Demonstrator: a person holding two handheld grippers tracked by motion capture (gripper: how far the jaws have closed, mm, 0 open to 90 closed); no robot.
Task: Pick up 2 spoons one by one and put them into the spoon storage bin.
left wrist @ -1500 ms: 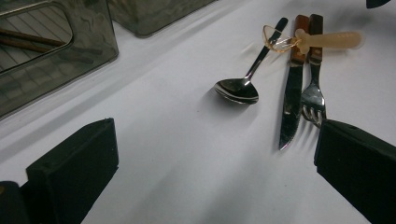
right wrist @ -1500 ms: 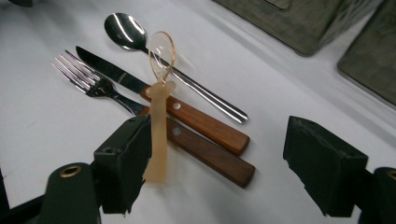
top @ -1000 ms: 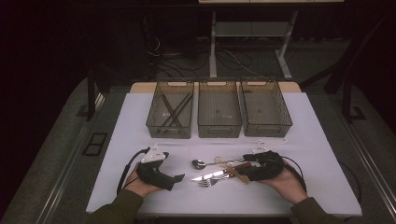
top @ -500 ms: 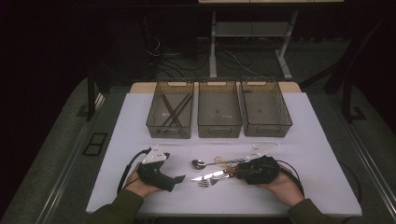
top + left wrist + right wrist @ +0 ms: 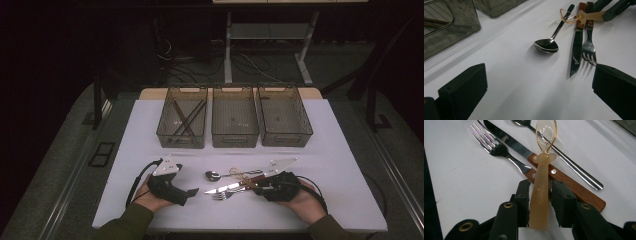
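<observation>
Now the right gripper (image 5: 540, 202) has just been closing its fingers on the amber spoon's (image 5: 541, 192) handle near the tabletop's (image 5: 345, 165) front edge, likely to lift it toward a bin (image 5: 235, 131), while the left gripper's (image 5: 192, 191) fingers rest apart.

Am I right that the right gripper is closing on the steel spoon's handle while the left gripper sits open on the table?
Not quite: the right gripper has been closing on the amber plastic spoon, not the steel spoon, as the right gripper view shows. The left gripper does sit open on the table.
</observation>
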